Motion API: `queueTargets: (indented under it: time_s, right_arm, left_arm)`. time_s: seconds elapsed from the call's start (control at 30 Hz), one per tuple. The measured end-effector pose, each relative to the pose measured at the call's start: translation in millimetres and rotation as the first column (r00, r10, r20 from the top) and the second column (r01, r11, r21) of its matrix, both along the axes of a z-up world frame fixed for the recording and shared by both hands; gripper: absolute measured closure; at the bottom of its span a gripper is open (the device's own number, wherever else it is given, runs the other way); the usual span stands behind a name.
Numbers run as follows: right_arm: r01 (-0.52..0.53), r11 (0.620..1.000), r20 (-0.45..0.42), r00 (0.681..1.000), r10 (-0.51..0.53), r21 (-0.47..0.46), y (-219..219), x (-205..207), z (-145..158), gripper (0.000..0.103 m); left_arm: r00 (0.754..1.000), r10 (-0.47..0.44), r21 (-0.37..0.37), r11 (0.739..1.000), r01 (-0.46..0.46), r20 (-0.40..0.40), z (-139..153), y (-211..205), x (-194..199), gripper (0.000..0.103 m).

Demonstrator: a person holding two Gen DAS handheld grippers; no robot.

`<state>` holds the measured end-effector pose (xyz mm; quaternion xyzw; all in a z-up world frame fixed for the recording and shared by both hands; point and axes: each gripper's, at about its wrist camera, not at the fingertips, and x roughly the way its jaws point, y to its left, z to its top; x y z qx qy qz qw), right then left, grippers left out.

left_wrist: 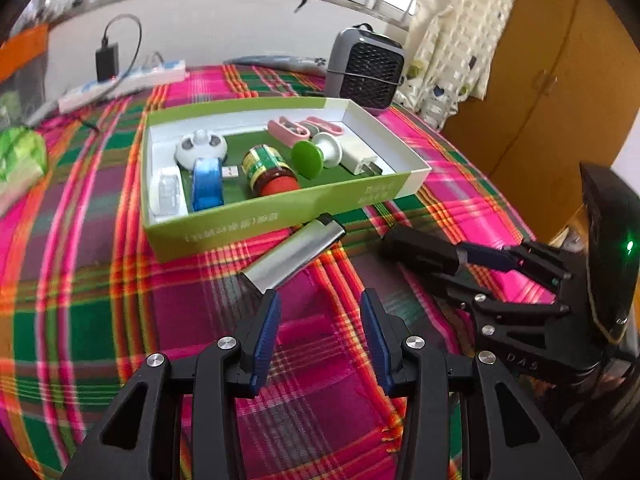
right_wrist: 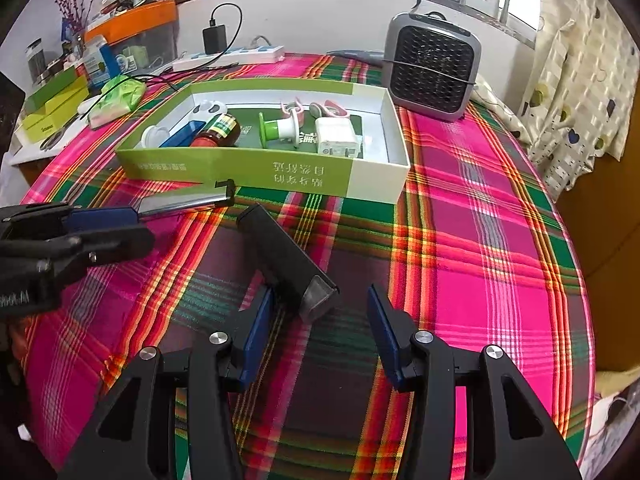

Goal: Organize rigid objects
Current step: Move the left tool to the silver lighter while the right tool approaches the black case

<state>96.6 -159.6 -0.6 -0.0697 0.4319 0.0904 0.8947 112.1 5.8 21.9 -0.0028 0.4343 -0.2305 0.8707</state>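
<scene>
Below, in the left wrist view, the left gripper [left_wrist: 318, 300] is hovering over the plaid tablecloth [left_wrist: 100, 300] with its blue pads [left_wrist: 266, 332] standing spread and pinching nothing. A silver lighter [left_wrist: 294, 254] is lying just beyond the left pad, near the front wall of the green-and-white box [left_wrist: 256, 222]. That box is holding a red-lidded jar [left_wrist: 266, 172], a green-capped spool [left_wrist: 316, 154] and a white charger [left_wrist: 358, 156]. At right, the right gripper [left_wrist: 492, 258] is pointing at a black lighter [left_wrist: 420, 250].

In the right wrist view, the right gripper [right_wrist: 320, 308] is standing spread and empty, with the black lighter [right_wrist: 288, 260] lying on the cloth, its near end reaching between the pads. The left gripper [right_wrist: 112, 224] is reaching in from the left beside the silver lighter [right_wrist: 188, 200]. A small grey fan [right_wrist: 434, 66] is standing at the far right.
</scene>
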Motion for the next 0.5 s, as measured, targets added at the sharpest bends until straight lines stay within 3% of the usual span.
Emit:
queueTargets:
  time_s: [0.1, 0.5]
  right_arm:
    - [-0.021, 1.0, 0.007, 1.0, 0.021, 0.005, 0, 1, 1, 0.054]
    - [-0.058, 0.998, 0.016, 0.998, 0.058, 0.015, 0, 2, 4, 0.054]
  left_arm:
    - [0.999, 0.022, 0.048, 0.999, -0.024, 0.033, 5, 3, 4, 0.064]
    - [0.999, -0.035, 0.059, 0.998, 0.035, 0.0, 0, -10, 31, 0.063]
